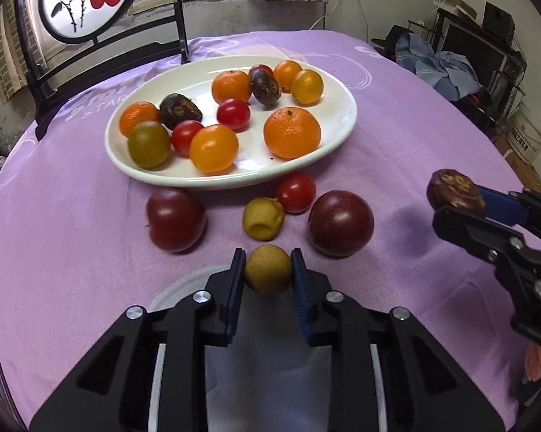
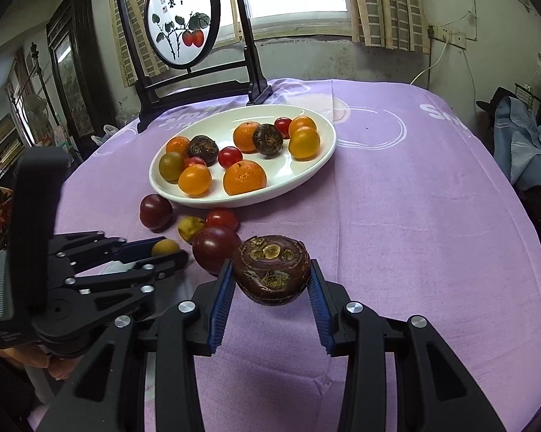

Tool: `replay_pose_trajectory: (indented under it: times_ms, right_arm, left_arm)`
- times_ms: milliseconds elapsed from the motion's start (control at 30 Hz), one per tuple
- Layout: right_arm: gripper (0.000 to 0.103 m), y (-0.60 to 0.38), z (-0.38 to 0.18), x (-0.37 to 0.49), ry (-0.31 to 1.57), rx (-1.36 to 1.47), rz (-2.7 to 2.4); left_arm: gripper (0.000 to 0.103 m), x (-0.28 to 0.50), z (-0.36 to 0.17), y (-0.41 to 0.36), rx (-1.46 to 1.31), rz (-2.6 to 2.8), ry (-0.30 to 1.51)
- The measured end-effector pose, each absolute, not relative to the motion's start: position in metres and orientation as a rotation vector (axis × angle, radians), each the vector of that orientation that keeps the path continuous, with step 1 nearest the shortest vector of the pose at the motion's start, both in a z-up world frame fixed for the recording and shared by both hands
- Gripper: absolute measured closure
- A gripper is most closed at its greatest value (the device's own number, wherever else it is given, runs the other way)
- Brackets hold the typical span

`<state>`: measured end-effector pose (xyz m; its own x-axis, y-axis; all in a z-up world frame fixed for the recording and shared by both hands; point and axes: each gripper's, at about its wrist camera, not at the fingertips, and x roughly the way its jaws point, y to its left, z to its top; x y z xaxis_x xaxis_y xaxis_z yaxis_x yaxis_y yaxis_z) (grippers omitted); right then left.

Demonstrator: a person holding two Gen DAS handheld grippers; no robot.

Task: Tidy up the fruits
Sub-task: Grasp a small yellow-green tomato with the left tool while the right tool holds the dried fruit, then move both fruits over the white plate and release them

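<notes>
My left gripper (image 1: 267, 273) is shut on a small yellow-brown fruit (image 1: 267, 274), just above the purple cloth in front of the plate; it also shows in the right wrist view (image 2: 165, 248). My right gripper (image 2: 270, 277) is shut on a dark brown water chestnut (image 2: 272, 270), held above the cloth to the right of the left gripper; it also shows in the left wrist view (image 1: 454, 192). A white oval plate (image 1: 338, 126) holds several oranges, tomatoes and chestnuts. On the cloth before it lie two dark red plums (image 1: 175, 219) (image 1: 341, 222), a red tomato (image 1: 296, 192) and a dented yellow fruit (image 1: 263, 217).
A black wooden stand with a round painted panel (image 2: 182, 18) rises at the table's far left edge. The purple tablecloth (image 2: 414, 187) covers the round table. Clothes and shelves (image 1: 450, 61) are beyond the right edge.
</notes>
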<state>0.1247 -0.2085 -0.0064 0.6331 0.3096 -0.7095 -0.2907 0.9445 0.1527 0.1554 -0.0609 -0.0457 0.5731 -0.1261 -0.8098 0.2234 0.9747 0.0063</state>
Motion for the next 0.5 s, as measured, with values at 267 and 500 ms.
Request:
replay_pose_trajectory:
  times_ms: [267,500]
  right_arm:
    - [0.062,-0.206,0.004,0.122,0.762,0.07,0.371]
    - [0.062,-0.193,0.039,0.149,0.686,0.06,0.381]
  left_arm:
    - [0.078,0.136,-0.008,-0.03,0.065,-0.212,0.879]
    - [0.078,0.171,0.03,-0.025,0.071,-0.186,0.807]
